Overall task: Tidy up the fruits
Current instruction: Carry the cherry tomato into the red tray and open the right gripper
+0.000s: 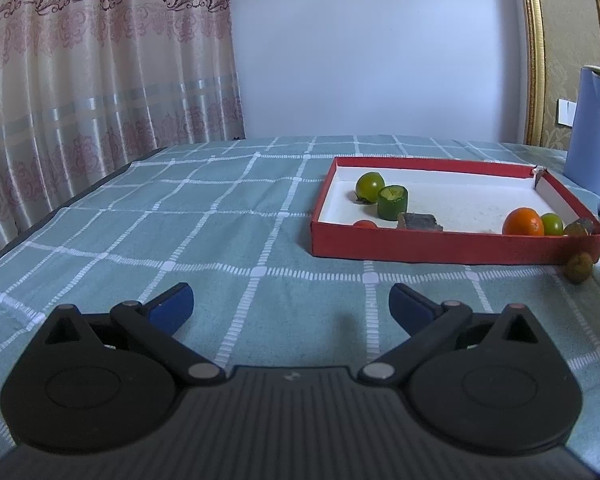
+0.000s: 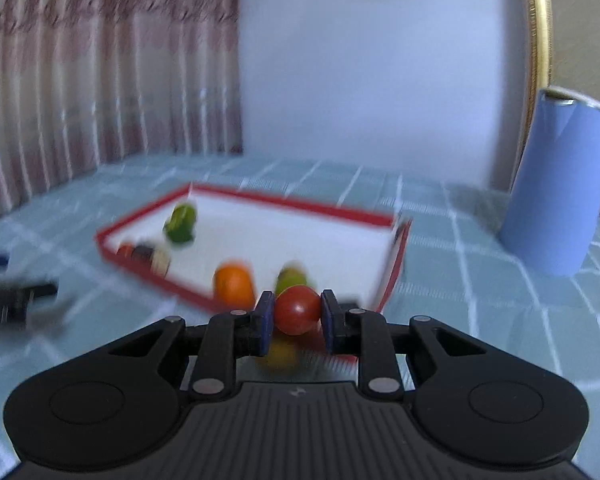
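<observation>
A red box (image 1: 452, 247) with a white inside holds a green fruit (image 1: 369, 185), a cut green piece (image 1: 392, 202), a small red fruit (image 1: 365, 224), a dark block (image 1: 419, 222), an orange (image 1: 524, 222) and a small green fruit (image 1: 552, 224). A brownish-green fruit (image 1: 579, 267) lies on the cloth outside the box's near right corner. My left gripper (image 1: 291, 306) is open and empty, low over the cloth, well short of the box. My right gripper (image 2: 295, 316) is shut on a red tomato (image 2: 297, 310), held above the box's (image 2: 148, 268) near edge. The right wrist view is blurred.
A tall blue jug (image 1: 594, 128) stands behind the box to the right, also in the right wrist view (image 2: 556, 184). The table has a green checked cloth (image 1: 204, 220). Curtains hang at the left, a wall behind. The table's left edge (image 1: 60, 204) is near.
</observation>
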A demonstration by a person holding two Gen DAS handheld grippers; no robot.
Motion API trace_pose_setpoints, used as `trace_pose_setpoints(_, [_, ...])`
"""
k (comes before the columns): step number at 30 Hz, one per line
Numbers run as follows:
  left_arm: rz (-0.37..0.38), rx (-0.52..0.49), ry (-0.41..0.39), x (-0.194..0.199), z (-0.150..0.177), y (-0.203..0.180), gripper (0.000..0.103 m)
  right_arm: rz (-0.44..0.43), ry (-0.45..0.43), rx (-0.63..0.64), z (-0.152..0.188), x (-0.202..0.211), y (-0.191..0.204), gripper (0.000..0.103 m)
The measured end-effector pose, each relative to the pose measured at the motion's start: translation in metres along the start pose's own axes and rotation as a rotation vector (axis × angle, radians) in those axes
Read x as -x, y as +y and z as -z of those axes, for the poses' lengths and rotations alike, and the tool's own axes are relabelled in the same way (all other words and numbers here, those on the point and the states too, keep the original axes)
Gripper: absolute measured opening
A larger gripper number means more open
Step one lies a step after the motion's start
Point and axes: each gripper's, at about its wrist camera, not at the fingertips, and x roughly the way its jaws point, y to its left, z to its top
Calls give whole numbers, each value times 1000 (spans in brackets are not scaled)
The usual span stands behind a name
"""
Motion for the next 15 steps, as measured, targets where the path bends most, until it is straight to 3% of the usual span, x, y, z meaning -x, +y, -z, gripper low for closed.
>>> trace_pose_setpoints(6, [-9, 0, 13, -3, -1, -1, 103, 22, 6, -73, -25, -34, -18, 23])
trace_pose_setpoints(15, [-8, -8, 28, -7, -1, -3, 103, 77, 84, -130, -9, -66, -31, 25])
